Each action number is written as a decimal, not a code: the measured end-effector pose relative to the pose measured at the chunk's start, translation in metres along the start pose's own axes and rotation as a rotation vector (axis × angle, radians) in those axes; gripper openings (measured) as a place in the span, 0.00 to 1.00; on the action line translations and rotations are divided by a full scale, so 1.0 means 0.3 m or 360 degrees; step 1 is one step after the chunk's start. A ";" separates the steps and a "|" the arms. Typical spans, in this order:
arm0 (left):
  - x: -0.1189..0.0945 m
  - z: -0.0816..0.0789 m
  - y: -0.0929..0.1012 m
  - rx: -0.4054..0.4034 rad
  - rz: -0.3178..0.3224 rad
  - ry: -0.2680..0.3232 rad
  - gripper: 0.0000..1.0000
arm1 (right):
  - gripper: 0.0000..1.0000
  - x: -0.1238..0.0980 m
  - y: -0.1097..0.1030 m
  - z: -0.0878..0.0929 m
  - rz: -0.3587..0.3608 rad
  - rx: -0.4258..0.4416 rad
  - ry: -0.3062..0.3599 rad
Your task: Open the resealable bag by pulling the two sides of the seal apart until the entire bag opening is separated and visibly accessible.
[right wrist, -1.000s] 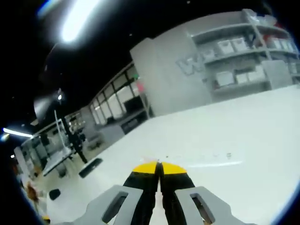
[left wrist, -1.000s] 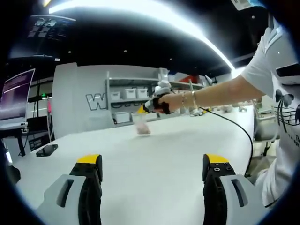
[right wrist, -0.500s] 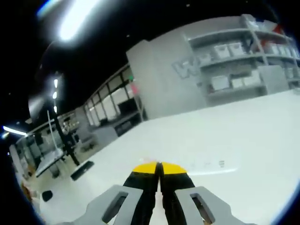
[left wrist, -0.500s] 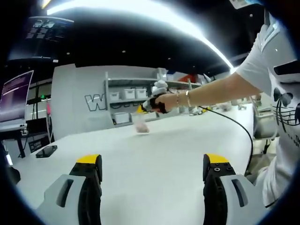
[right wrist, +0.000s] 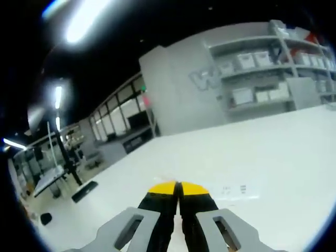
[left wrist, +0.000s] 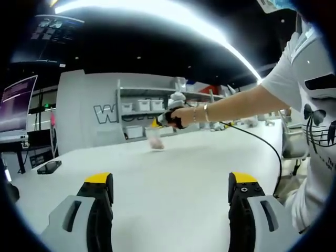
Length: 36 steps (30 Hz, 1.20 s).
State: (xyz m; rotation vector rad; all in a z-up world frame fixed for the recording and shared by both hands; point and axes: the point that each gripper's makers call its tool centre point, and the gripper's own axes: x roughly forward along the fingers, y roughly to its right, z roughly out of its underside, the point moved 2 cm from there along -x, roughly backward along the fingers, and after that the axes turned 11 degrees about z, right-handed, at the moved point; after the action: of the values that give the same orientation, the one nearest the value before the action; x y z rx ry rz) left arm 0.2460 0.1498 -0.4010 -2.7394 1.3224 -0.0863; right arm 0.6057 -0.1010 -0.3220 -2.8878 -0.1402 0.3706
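Here the resealable bag (left wrist: 156, 139), a small clear pouch with a pinkish mass at its bottom, hangs from the right gripper (left wrist: 163, 121) just above the white worktop (left wrist: 173, 178), toward the far edge below the grey shelving (left wrist: 152, 105). In the left gripper view the right gripper appears at the end of the person's outstretched arm (left wrist: 231, 107), its black-and-yellow tip at the bag's top edge; a hold there leaves the pouch dangling so that the seal is presented rather than pressed flat on the worktop. In the right gripper view that gripper's own fingers (right wrist: 163, 210) are closed tip to tip with no gap between the yellow ends, and a thin clear strip bearing small printed marks (right wrist: 237, 190) runs out from them across the worktop, judged to be the bag's upper margin pinched between them. The left gripper (left wrist: 170, 184) waits near the worktop's near edge, well apart from the bag, its fingers (left wrist: 97, 207) spread wide and holding nothing; this open stance suits a coming grasp on the opposite side of the seal. A black cable (left wrist: 262, 144) trails from the right hand toward the person's body. A dark flat object (left wrist: 46, 167), perhaps a phone, lies near the left edge. The seal looks unopened, though it is too small to confirm
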 end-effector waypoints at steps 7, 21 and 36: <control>0.004 0.010 0.002 0.0021 -0.0003 -0.0019 0.90 | 0.00 0.029 0.018 0.013 0.0075 -0.0065 0.0032; 0.002 -0.001 0.004 0.0009 -0.0006 0.0022 0.90 | 0.00 0.063 -0.080 0.161 -0.0035 -0.0069 -0.0090; 0.000 -0.012 0.006 -0.0010 0.0008 0.0061 0.91 | 0.00 0.053 -0.162 0.263 -0.0168 -0.0037 -0.0219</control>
State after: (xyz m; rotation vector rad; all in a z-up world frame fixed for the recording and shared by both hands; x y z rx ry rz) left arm 0.2443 0.1487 -0.3977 -2.7528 1.3412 -0.1353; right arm 0.5974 -0.0352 -0.3888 -2.8614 -0.3206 0.5512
